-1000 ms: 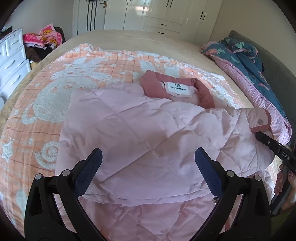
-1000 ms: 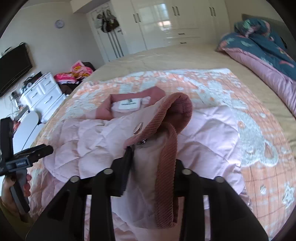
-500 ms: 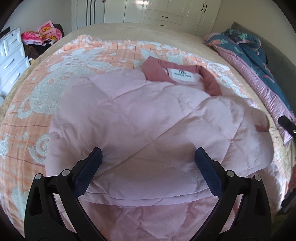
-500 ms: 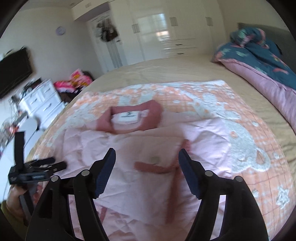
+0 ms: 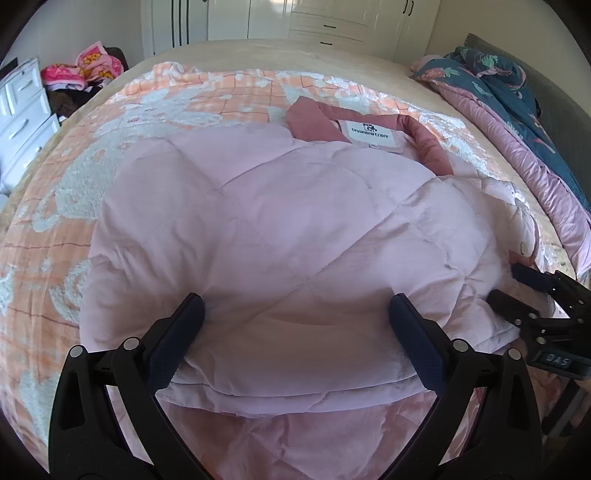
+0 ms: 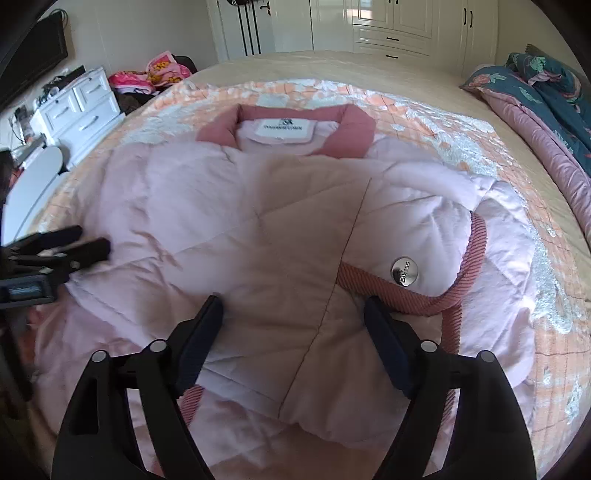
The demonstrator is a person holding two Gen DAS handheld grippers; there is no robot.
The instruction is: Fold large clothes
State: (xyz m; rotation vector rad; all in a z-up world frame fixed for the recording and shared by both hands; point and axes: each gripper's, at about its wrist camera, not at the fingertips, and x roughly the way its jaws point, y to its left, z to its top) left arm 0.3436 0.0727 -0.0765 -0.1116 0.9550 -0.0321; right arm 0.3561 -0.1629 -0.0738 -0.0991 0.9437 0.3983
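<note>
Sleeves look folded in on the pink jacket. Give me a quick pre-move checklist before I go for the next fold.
1. Right gripper free of fabric: ok, jaws opening, nothing pinched.
2. Left gripper open, holding nothing: ok.
3. Cuff laid on the pink quilted jacket: ok.
4. Collar flat at the far end: ok.
5. Bottom hem reachable: cannot tell, hidden behind the fingers.
6. Jacket lies fully on the orange blanket: ok.

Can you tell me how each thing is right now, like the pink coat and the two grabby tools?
Pink coat: flat on the bed, sleeves folded over its front.
Cuff: lying on the coat, snap showing, let go.
Collar: spread open, label showing.
Left tool: open, holding nothing.
Right tool: opening, nothing between its jaws.
Wardrobe doors: shut.
</note>
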